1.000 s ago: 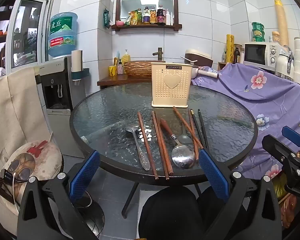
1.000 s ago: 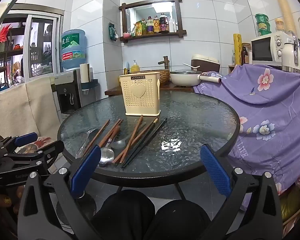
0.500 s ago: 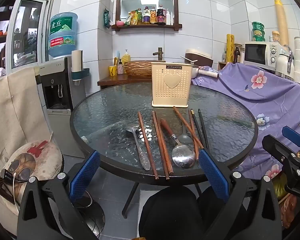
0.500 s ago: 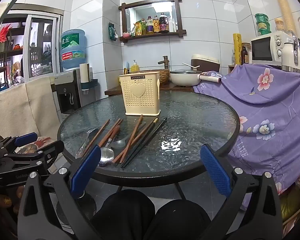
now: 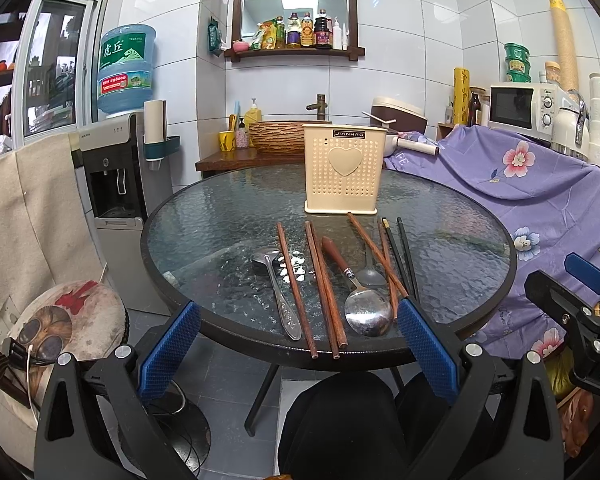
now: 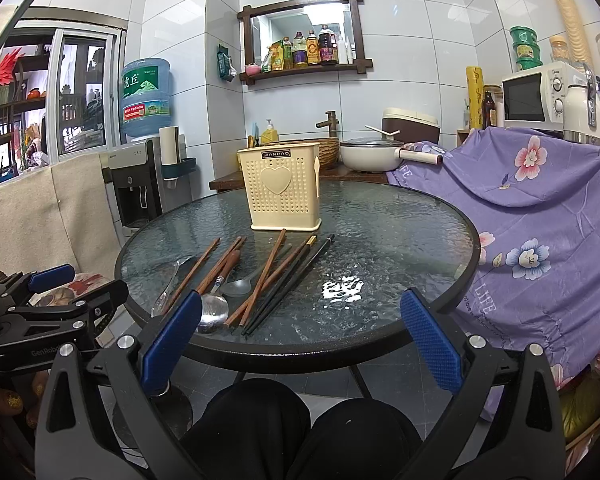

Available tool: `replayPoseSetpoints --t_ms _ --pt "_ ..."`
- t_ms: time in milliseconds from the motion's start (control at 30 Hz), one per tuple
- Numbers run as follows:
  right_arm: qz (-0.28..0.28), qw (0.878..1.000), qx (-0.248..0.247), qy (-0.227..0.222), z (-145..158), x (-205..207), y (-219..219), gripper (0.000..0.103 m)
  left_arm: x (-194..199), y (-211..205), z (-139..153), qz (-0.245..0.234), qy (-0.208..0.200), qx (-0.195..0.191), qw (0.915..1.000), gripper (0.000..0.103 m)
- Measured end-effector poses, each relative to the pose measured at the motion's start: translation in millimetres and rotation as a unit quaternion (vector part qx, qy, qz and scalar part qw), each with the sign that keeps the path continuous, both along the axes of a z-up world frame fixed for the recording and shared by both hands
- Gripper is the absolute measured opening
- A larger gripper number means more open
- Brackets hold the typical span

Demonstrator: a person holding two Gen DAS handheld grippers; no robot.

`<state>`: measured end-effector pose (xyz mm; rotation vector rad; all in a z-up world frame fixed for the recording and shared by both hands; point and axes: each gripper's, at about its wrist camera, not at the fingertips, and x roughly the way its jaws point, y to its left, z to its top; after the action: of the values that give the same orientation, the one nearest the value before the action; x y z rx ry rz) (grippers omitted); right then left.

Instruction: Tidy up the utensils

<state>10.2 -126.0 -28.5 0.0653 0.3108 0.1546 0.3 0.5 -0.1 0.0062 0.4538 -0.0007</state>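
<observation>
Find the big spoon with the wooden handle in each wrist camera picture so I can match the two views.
Left wrist view: the wooden-handled spoon lies near the table's front edge, right of centre, bowl toward the camera.
Right wrist view: the same spoon lies left of centre, its bowl partly behind the right gripper's left finger.
Shared landmark: the cream utensil holder, behind the spoon in both.

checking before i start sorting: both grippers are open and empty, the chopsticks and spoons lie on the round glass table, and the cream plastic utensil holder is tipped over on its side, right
Not quite. The cream plastic utensil holder stands upright on the round glass table, as the left wrist view shows. The rest holds: the left gripper and right gripper are open and empty, and the brown wooden chopsticks and metal spoons lie on the glass.
</observation>
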Motion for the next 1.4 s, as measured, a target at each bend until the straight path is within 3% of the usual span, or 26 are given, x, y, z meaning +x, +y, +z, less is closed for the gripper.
replayPoseSetpoints --t_ms 1400 --pt "0.0 1.0 0.0 0.002 -3 1 0 0.098 1 11 -7 0.001 0.003 0.0 1.0 0.097"
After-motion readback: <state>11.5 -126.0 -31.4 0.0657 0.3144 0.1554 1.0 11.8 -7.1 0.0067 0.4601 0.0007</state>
